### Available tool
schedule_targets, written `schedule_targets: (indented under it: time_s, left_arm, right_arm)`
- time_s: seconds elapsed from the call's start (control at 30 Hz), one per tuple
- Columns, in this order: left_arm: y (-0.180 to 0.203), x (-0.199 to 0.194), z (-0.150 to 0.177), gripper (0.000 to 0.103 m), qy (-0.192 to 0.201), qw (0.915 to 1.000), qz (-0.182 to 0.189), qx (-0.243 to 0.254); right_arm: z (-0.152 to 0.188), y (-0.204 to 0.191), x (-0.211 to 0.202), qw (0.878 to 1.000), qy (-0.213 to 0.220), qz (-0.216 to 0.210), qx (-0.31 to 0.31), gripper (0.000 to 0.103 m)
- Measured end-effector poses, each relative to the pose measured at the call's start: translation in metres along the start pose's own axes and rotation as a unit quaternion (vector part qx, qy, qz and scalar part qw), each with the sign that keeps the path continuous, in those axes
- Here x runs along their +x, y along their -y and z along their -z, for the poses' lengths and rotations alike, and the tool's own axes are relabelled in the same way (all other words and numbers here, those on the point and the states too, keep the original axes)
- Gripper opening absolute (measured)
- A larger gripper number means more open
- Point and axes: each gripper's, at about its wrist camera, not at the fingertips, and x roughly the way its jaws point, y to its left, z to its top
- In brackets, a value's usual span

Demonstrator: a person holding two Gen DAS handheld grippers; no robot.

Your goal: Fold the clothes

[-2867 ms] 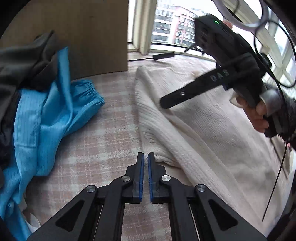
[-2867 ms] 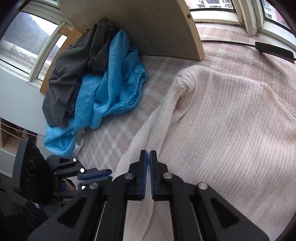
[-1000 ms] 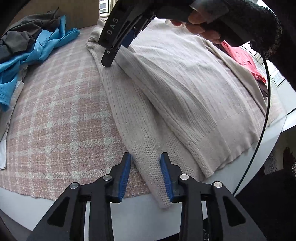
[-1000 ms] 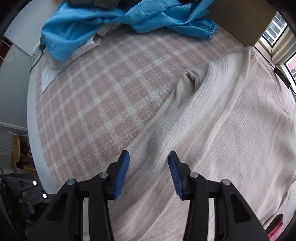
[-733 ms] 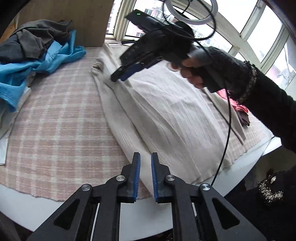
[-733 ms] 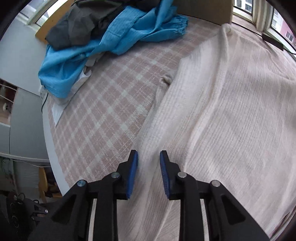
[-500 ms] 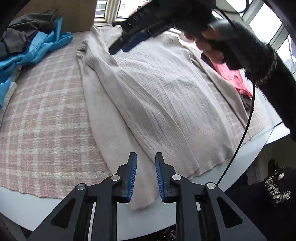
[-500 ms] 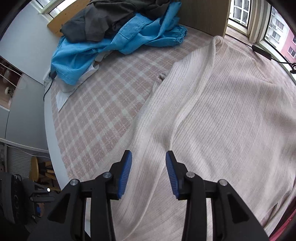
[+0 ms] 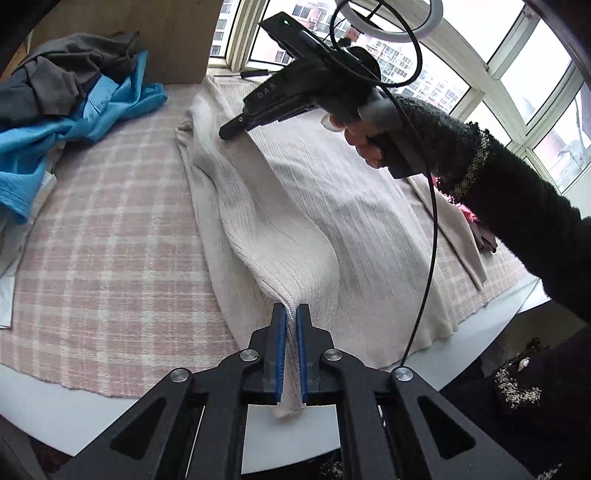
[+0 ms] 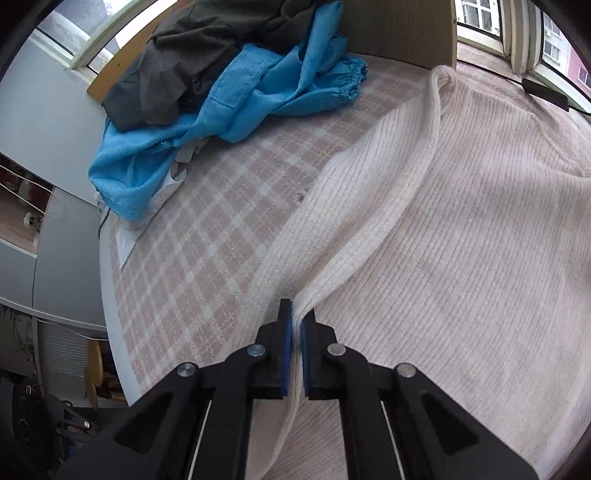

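A cream ribbed sweater (image 9: 332,206) lies spread on a pink plaid cloth (image 9: 110,221). My left gripper (image 9: 291,321) is shut on the sweater's left bottom hem and lifts it off the cloth near the front edge. My right gripper (image 10: 296,319) is shut on a fold of the sweater (image 10: 461,240) along its left side, near the sleeve. The right gripper also shows in the left wrist view (image 9: 231,131), held above the sweater's upper left part. The cloth between the two grippers rises in a ridge.
A blue garment (image 10: 229,110) and a dark grey garment (image 10: 192,55) lie heaped at the far left. A wooden board (image 10: 399,26) stands behind them. A pink-red garment (image 9: 469,214) lies at the right beyond the sweater. The table's white front edge (image 9: 74,413) is close.
Both grippers were open over the sweater half a second ago. Now each has closed on the sweater's left side and raised it into a ridge.
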Motion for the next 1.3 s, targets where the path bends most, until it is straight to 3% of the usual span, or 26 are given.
schedule_targets:
  time_s: [0.1,0.17,0.23,0.27,0.33,0.4,0.5,0.63,0.73,0.83,0.87,0.93,1.03,1.17,1.2,1.3]
  left_arm:
    - [-0.005,0.003,0.001,0.006,-0.018,0.9998,-0.010,0.003]
    - [-0.008,0.005,0.002,0.011,-0.031,0.9994,-0.016,0.006]
    - [-0.009,0.005,0.004,0.012,-0.034,0.9992,-0.018,0.008]
    - [-0.008,0.003,0.003,0.013,-0.027,0.9995,-0.016,0.008]
    - [-0.005,-0.002,0.001,0.013,-0.017,0.9996,-0.019,0.014]
    - [-0.002,-0.008,-0.001,0.014,-0.007,0.9996,-0.022,0.016]
    - [-0.007,-0.016,-0.002,0.018,0.010,0.9996,-0.025,0.006]
    - [-0.019,-0.020,0.004,0.022,0.016,0.9993,-0.030,-0.017]
    - [-0.025,-0.010,0.009,0.031,0.005,0.9993,-0.023,-0.030]
    - [-0.024,0.001,0.011,0.028,-0.002,0.9996,-0.006,-0.028]
    - [-0.022,0.004,0.011,0.024,-0.002,0.9997,-0.005,-0.024]
    - [-0.020,-0.001,0.012,0.015,0.002,0.9997,-0.002,-0.023]
    - [-0.016,-0.004,0.012,0.009,0.002,0.9997,0.000,-0.023]
    - [-0.012,-0.007,0.012,0.009,0.002,0.9997,0.002,-0.022]
    - [-0.010,-0.008,0.012,0.010,0.002,0.9997,0.002,-0.022]
    - [-0.007,-0.010,0.013,0.025,0.002,0.9997,0.003,-0.022]
  right_arm:
    - [0.004,0.011,-0.013,1.000,0.003,0.025,0.010,0.005]
    - [0.004,0.020,0.003,0.994,-0.052,0.095,0.004,0.008]
    - [-0.003,0.022,0.003,0.986,-0.058,0.153,0.006,0.014]
    - [-0.008,0.019,-0.002,0.986,-0.043,0.161,0.000,0.015]
    - [-0.025,-0.003,-0.013,0.990,-0.008,0.133,-0.039,0.019]
    - [-0.043,-0.031,-0.007,0.988,-0.004,0.123,-0.093,0.023]
    - [-0.063,-0.057,0.034,0.972,-0.053,0.161,-0.163,0.023]
    - [-0.072,-0.054,0.077,0.956,-0.116,0.195,-0.184,0.024]
    - [-0.073,-0.052,0.087,0.949,-0.128,0.203,-0.203,0.026]
    - [-0.077,-0.045,0.080,0.952,-0.125,0.199,-0.198,0.010]
    - [-0.079,-0.042,0.077,0.956,-0.122,0.189,-0.188,0.009]
    - [-0.086,-0.031,0.063,0.974,-0.099,0.144,-0.141,0.009]
    - [-0.098,-0.013,0.039,0.994,-0.040,0.074,-0.065,0.009]
    - [-0.109,0.010,0.031,0.999,0.021,-0.014,0.030,0.003]
    - [-0.111,0.011,0.038,0.999,0.017,-0.018,0.044,0.003]
    - [-0.106,0.001,0.049,0.999,-0.011,-0.003,0.034,0.006]
